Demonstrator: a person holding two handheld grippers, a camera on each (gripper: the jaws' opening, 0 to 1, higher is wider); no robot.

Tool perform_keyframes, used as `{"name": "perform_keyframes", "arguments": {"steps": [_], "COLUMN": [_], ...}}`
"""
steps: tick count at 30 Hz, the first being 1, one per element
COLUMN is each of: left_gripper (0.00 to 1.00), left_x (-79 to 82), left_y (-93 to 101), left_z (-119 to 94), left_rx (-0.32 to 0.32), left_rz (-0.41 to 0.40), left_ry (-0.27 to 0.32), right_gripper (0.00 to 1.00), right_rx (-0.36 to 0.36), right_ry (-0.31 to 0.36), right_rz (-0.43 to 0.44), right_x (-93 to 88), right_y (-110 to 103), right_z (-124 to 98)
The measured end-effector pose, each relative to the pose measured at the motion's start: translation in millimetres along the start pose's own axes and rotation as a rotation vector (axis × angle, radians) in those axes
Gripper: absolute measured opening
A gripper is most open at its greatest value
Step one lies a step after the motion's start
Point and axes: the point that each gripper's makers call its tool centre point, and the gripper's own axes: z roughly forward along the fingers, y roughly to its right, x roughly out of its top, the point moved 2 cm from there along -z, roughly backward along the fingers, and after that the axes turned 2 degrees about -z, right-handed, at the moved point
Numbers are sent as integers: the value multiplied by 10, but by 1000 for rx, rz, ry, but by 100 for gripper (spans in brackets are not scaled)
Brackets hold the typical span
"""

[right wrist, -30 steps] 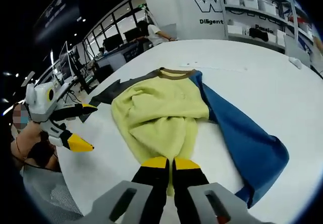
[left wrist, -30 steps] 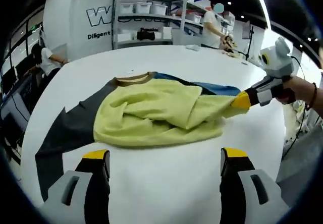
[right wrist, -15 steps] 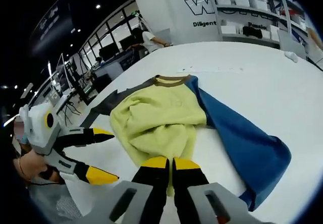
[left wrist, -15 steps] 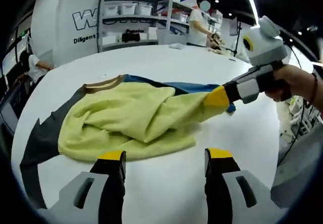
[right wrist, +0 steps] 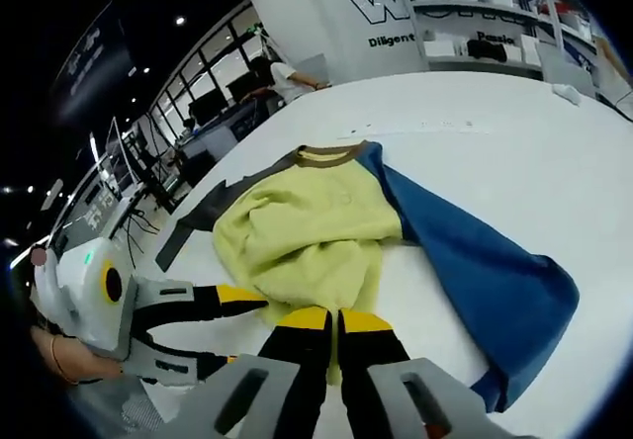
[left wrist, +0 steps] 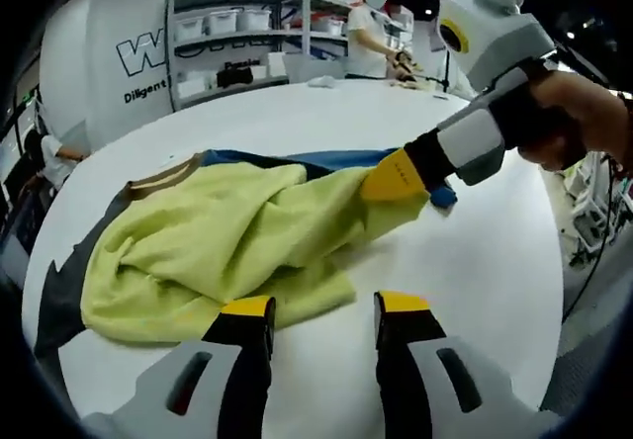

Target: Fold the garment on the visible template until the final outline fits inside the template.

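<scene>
A yellow, blue and grey garment (left wrist: 227,241) lies partly folded on a white table (left wrist: 485,261).

The garment sits mid-table, its blue sleeve (right wrist: 485,281) spread flat toward one edge and its grey sleeve (right wrist: 203,212) toward the opposite one. The right gripper (right wrist: 337,318) has its jaws pressed together on the hem of the yellow body, lifted and drawn across. The left gripper (left wrist: 321,310) holds nothing, jaws parted, its tips just beside the near yellow edge.
</scene>
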Motion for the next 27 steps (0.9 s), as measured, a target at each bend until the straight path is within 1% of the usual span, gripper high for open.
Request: {"name": "perform_keyframes", "arguments": {"steps": [3,5,6,7,8,9,11,12,13,14,17,19,23,24,27], "left_gripper": [35,35,33,28,26,25,11,8,7,7,6,5,5,5,5], "left_x": [-15,-74,-32,-32,-23,-22,-29,-29,-31,-31,-37,-14,95,120,154], "left_y": [-23,-34,-12,-7,-4,-20,-49,-65,-78,-76,-96,-97,-107,-115,-141], "left_z": [58,69,125,134,128,128,137,121,128,123,107,60,-103,-177,-311], "left_rx": [14,28,32,31,20,32,44,50,52,41,23,14,-13,-13,-20], "left_rz": [12,37,38,38,58,53,53,53,59,41,24,21,9,8,23], "left_ry": [-8,-43,-26,-30,-34,-34,-38,-40,-41,-45,-50,-42,-15,-11,-3], "right_gripper": [0,0,0,0,0,0,0,0,0,0,0,0,0,0,0], "right_rx": [1,2,3,2,3,4,6,7,8,10,19,21,32,39,48], "right_ry": [-3,-4,-5,-4,-4,-5,-4,-4,-3,-1,-4,-6,1,3,6], "right_rz": [4,5,4,2,2,2,0,0,0,0,0,-1,3,7,11], "right_x": [-9,-8,-8,-5,-4,-6,-6,-7,-6,-5,-9,-12,7,16,34], "right_y": [0,1,1,3,2,-1,-5,-7,-15,-21,-33,-43,-74,-94,-129], "right_z": [-1,1,2,3,2,-1,-8,-14,-23,-30,-43,-53,-98,-119,-166]}}
